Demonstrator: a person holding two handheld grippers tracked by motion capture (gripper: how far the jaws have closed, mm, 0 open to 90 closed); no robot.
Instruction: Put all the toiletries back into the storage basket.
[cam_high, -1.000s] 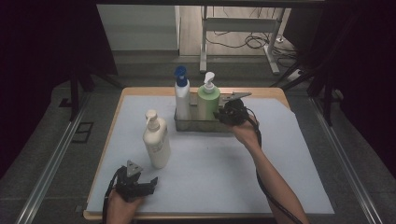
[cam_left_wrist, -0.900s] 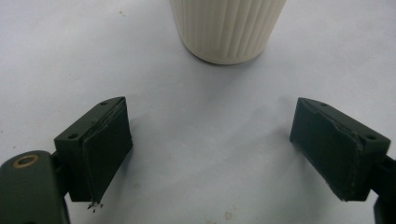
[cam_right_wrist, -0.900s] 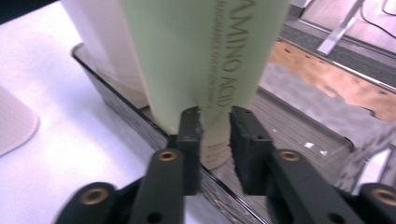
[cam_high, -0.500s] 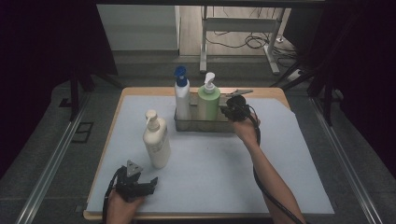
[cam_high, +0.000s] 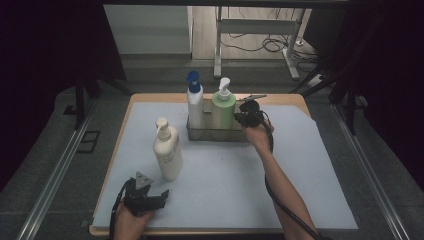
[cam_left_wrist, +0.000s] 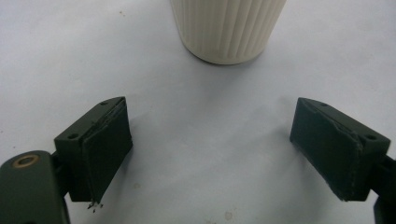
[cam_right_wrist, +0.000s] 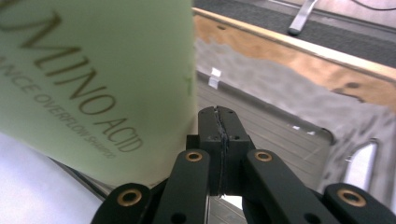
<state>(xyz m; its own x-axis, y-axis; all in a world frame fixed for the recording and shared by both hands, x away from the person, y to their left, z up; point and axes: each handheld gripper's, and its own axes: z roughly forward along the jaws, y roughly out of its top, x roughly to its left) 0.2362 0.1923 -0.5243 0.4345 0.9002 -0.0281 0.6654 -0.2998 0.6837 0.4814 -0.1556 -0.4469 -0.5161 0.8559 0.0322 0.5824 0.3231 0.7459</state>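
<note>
Left tool (cam_high: 150, 199) is seen at lower left, jaws spread and empty, near the cream bottle (cam_high: 167, 150); right tool (cam_high: 244, 116), pressed together on nothing, is seen mid-frame beside the green bottle (cam_high: 223, 107) in the metal tray (cam_high: 215, 135) on the counter (cam_high: 300, 165).

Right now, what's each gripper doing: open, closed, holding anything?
Left gripper: open, nothing between its jaws, cream bottle ahead.
Right gripper: jaws have just closed, pad to pad, holding nothing, beside the green bottle.
</note>
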